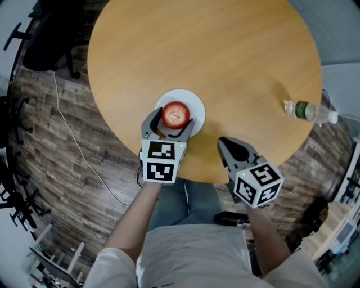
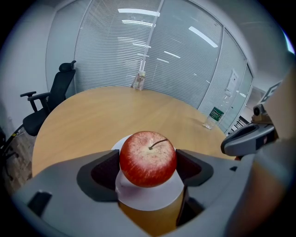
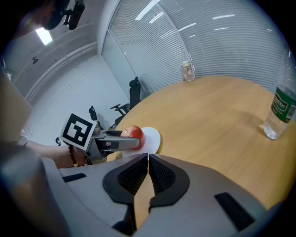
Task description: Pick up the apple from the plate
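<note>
Apple (image 1: pixel 176 114), one only, sits on one plate (image 1: pixel 195 104), gripped by left tongs (image 2: pixel 148 163); right tongs (image 3: pixel 148 162) pressed together, empty.

Bright, even office light, coming from overhead.
Ceiling strip lights (image 2: pixel 138 11) glare on the blinds, and the table (image 1: pixel 225 50) carries only soft shadows. The apple (image 2: pixel 148 158) is sharp. Every view bows outward and darkens at its round edges, and the near foreground is blurred.

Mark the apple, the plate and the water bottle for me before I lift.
apple (image 2: pixel 148 158): left gripper view, middle of its red skin, below the stem.
plate (image 1: pixel 198 109): head view, bare white rim right of the apple.
water bottle (image 1: pixel 306 110): head view, green label on its side.
</note>
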A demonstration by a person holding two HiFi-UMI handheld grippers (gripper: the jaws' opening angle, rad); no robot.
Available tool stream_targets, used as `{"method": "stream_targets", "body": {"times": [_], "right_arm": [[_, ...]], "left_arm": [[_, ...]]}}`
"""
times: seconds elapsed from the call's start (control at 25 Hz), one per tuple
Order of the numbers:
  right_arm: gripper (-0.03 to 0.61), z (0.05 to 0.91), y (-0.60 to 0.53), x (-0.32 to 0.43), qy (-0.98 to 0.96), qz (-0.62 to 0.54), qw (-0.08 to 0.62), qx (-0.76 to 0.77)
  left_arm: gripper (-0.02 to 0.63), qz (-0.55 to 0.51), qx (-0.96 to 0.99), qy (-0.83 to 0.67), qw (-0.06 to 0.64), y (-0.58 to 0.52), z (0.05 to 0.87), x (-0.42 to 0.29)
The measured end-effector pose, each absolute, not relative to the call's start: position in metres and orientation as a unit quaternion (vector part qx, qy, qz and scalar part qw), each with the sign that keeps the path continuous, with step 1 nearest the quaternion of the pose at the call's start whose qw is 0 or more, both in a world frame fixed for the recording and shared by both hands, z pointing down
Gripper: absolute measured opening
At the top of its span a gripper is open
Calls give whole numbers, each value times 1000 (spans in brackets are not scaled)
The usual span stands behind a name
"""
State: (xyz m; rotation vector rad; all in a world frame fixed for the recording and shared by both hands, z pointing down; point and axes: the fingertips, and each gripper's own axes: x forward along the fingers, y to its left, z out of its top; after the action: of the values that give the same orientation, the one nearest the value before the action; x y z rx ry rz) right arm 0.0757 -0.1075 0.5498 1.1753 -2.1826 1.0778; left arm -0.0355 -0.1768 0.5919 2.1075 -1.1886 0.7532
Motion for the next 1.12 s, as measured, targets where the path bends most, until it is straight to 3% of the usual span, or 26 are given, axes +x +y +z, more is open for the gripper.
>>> {"method": "stream_targets", "body": {"times": [1.12], "right_arm": [[32, 487, -94, 62, -819, 331, 193, 427]], "left_arm": [[377, 263, 817, -445, 256, -126, 514, -57]]}}
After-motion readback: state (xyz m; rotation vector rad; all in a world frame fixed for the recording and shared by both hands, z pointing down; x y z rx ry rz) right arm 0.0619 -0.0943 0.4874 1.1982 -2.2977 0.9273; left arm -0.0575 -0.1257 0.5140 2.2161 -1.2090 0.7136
